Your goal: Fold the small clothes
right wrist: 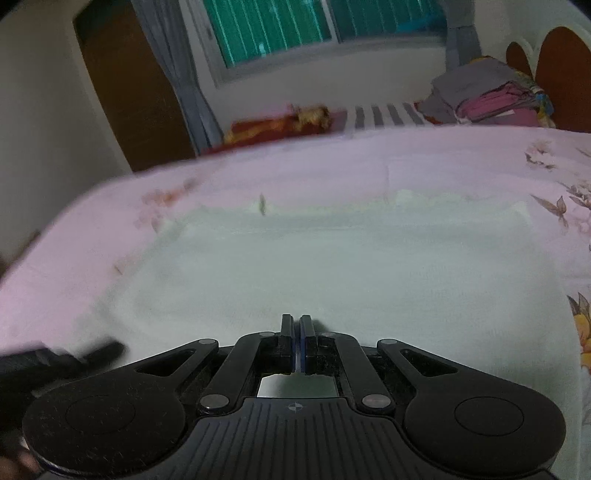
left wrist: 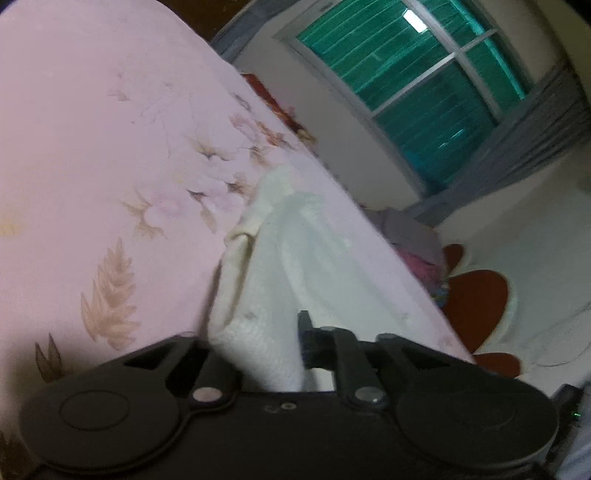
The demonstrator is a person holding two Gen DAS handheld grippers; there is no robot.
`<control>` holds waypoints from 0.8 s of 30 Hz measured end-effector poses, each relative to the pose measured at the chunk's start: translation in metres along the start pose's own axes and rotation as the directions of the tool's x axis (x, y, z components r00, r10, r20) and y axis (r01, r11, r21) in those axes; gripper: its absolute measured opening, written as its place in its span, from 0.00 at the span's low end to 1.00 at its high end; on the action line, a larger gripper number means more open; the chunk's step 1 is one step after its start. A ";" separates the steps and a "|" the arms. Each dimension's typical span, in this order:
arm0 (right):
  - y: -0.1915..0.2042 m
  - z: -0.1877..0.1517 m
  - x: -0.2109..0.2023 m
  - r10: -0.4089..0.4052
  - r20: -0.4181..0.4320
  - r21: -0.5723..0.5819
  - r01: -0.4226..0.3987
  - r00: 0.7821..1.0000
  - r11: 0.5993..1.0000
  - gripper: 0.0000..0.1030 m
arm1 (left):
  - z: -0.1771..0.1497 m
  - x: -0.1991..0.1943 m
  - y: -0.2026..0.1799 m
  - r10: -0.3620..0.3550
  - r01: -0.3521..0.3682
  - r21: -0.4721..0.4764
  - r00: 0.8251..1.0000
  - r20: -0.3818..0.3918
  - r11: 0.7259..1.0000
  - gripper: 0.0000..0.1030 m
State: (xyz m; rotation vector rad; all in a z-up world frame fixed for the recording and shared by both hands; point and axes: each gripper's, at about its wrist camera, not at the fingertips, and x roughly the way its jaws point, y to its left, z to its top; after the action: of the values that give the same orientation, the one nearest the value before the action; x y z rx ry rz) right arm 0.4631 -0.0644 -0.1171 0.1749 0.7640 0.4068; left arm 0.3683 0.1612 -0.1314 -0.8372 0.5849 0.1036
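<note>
A bed under a pink floral sheet [right wrist: 332, 173] fills the room below a two-paned window [right wrist: 317, 26] with grey curtains, one stack of folded clothes [right wrist: 487, 96] at its far edge. One white garment [right wrist: 332, 266] lies spread mid-bed, bare sheet around it. The left gripper [left wrist: 273, 343] has its jaws clamped on a lifted fold; the right gripper [right wrist: 295, 332], jaws together, appears to pinch the near hem.
</note>
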 end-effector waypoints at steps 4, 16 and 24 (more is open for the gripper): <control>0.000 0.003 0.006 0.005 -0.006 -0.026 -0.005 1.000 1.000 0.01 | 0.008 0.006 0.001 0.045 -0.044 -0.034 0.999 0.012 0.998 0.06; -0.105 0.011 -0.086 -0.012 0.166 0.229 -0.027 0.986 0.973 0.01 | -0.032 -0.007 -0.184 -0.149 0.214 0.485 0.974 -0.168 0.848 0.07; -0.200 0.008 -0.148 -0.076 0.184 0.370 0.002 0.980 0.929 0.02 | -0.124 0.046 -0.239 -0.013 0.291 0.560 0.894 -0.447 0.776 0.53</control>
State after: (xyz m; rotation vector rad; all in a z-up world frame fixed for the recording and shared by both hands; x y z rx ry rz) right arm 0.4310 -0.3082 -0.0770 0.5448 0.6423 0.1997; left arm 0.4253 -0.0962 -0.0602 -0.2478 0.8906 -0.4250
